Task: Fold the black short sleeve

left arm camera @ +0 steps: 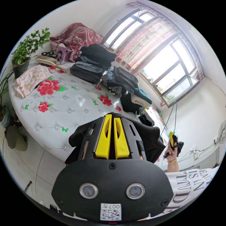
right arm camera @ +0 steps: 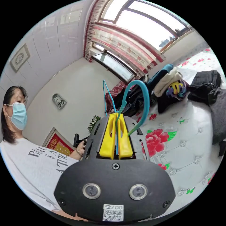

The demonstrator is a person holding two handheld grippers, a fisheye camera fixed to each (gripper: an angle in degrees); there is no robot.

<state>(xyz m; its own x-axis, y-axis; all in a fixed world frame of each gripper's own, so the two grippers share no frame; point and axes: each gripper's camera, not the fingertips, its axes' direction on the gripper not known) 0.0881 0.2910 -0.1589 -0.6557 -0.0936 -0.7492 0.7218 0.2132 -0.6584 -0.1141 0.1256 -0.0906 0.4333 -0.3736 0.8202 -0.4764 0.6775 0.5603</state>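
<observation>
The left gripper (left arm camera: 112, 116) has its yellow jaws nearly closed, pinching the black short sleeve (left arm camera: 150, 139), which drapes beyond and to both sides of the jaws over the bed (left arm camera: 70, 106) edge. The right gripper (right arm camera: 115, 115) has its jaws pressed together on a teal hanger (right arm camera: 143, 101). Farther off, stacks of folded clothes (left arm camera: 94, 63) lie on the bed.
</observation>
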